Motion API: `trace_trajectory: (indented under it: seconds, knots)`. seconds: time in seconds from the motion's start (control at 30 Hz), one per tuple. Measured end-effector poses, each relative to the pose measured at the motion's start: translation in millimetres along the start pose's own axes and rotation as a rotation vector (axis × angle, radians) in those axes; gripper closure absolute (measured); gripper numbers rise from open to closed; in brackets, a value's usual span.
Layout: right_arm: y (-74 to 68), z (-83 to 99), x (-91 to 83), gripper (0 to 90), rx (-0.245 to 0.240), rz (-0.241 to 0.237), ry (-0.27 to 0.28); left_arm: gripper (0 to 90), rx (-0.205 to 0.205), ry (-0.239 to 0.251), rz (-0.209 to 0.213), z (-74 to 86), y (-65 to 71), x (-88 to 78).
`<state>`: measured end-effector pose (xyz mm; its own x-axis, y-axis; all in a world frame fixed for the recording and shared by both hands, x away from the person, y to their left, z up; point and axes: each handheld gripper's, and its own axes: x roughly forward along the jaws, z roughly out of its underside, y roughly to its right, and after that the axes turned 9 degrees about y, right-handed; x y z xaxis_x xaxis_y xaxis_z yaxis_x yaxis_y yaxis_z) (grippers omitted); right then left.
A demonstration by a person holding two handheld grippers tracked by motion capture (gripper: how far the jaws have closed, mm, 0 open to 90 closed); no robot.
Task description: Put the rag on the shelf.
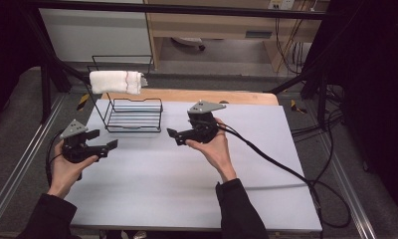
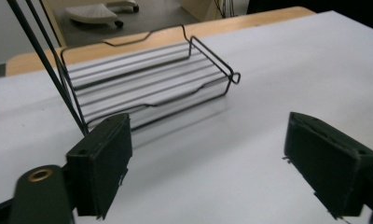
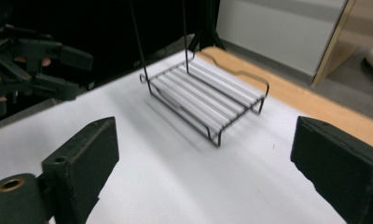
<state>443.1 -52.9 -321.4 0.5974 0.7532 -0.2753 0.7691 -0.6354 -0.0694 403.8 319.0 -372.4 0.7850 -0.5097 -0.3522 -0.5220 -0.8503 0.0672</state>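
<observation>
A black wire rack [image 1: 133, 114] stands at the back left of the white table; a rolled white towel [image 1: 117, 81] lies on its upper tier. The rack's lower shelf [image 2: 147, 79] is bare, as the right gripper view also shows [image 3: 208, 95]. My left gripper [image 1: 103, 140] is held low over the table's left edge, in front of the rack, jaws wide apart with nothing between them [image 2: 222, 158]. My right gripper [image 1: 175, 137] hovers to the right of the rack and points left at it, also open and holding nothing [image 3: 203, 172]. The left gripper [image 3: 76, 74] appears far off at the left.
The white table top [image 1: 187, 179] has a wooden strip [image 1: 212, 96] along its back edge. Black frame bars [image 1: 52, 55] rise at the back corners. The right gripper's cable [image 1: 286, 172] trails across the table to the right edge.
</observation>
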Motion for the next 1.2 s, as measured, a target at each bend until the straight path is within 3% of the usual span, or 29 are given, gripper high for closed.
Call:
trace_trajectory:
  seconds: [0.37,0.5,0.97,1.2]
  knots:
    - [26.1,63.9,-28.6,3.8,0.034,0.009,-0.099,7.0,0.017,-0.066,0.046,39.5,22.8,10.6]
    - [35.5,81.0,-46.2,3.4,0.054,0.020,-0.104,7.1,0.017,-0.087,0.058,49.7,24.5,12.2]
    - [66.8,136.8,-110.5,1.9,0.135,0.073,-0.134,7.6,0.048,-0.099,0.103,62.2,31.8,12.8]
    - [78.4,151.4,-139.7,1.6,0.169,0.100,-0.135,8.2,0.062,-0.100,0.117,64.3,34.9,13.9]
